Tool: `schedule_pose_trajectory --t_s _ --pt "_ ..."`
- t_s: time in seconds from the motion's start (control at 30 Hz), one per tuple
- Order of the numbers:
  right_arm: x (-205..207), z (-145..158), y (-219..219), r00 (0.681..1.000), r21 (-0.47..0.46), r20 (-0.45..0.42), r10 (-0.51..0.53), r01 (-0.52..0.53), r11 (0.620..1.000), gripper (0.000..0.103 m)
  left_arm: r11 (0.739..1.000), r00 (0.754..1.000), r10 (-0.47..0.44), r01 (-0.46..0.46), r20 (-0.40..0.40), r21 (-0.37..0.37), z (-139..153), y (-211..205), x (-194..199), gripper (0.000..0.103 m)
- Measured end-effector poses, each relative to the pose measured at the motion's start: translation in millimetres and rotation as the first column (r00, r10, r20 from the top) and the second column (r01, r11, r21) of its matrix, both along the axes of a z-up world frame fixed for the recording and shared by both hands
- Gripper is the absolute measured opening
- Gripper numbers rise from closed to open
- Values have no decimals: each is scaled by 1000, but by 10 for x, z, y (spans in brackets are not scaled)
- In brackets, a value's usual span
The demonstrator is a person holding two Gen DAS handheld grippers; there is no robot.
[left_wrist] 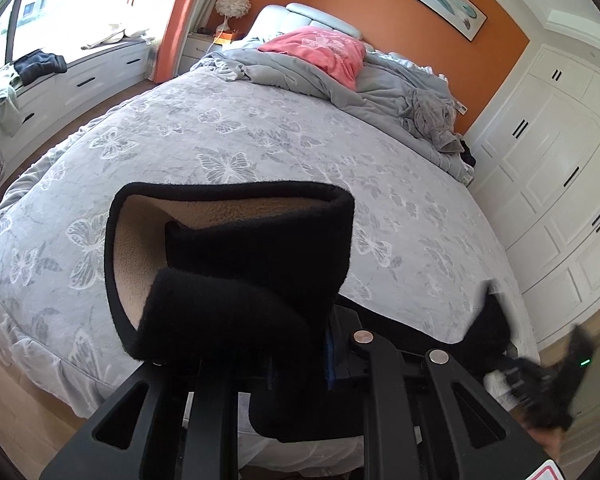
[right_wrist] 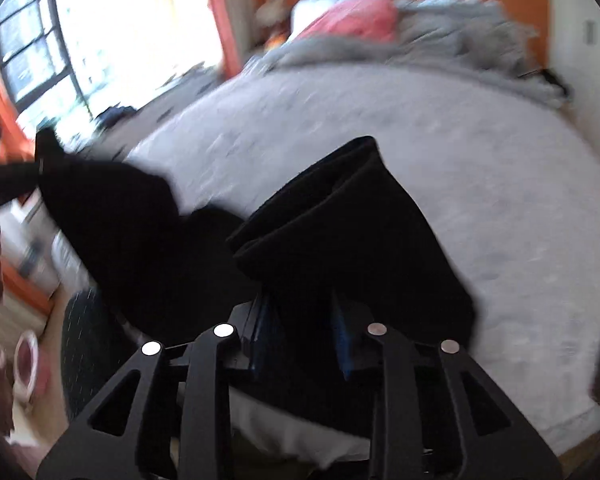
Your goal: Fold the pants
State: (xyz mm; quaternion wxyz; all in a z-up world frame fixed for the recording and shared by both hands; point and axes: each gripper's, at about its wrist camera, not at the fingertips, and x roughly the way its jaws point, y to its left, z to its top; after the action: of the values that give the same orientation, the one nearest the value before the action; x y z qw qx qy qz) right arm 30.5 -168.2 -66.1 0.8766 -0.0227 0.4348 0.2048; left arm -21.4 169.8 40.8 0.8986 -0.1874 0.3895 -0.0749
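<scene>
A wide bed (left_wrist: 236, 152) with a grey butterfly-print cover fills the space ahead of both sets of fingers. At its far end, against an orange wall (left_wrist: 400, 12), lie a rumpled grey duvet (left_wrist: 340, 80) and a pink pillow (left_wrist: 324, 50). White wardrobe doors (left_wrist: 552, 184) stand beyond the fingers to the right, and a low white drawer unit (left_wrist: 84, 76) runs under the window to the left.

The left gripper (left_wrist: 260, 360) is raised over the near edge of the bed, its fingers pinching the black fleece-lined pants (left_wrist: 236, 264), whose tan lining shows inside a curled cuff. The right gripper (right_wrist: 300, 332) is likewise lifted and clamps another part of the pants (right_wrist: 340, 232); that view is motion-blurred.
</scene>
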Motion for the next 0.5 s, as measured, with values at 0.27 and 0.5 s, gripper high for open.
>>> schedule_pose_trajectory --t_s 0.27,0.5 --pt "-69 98 -731 976 144 3 -216 213 966 32 992 993 -114 113 25 52 147 -442 -32 16" --pt "-268 51 -1356 920 227 -36 -390 388 893 41 913 915 -399 391 55 114 211 -1634 -165 30"
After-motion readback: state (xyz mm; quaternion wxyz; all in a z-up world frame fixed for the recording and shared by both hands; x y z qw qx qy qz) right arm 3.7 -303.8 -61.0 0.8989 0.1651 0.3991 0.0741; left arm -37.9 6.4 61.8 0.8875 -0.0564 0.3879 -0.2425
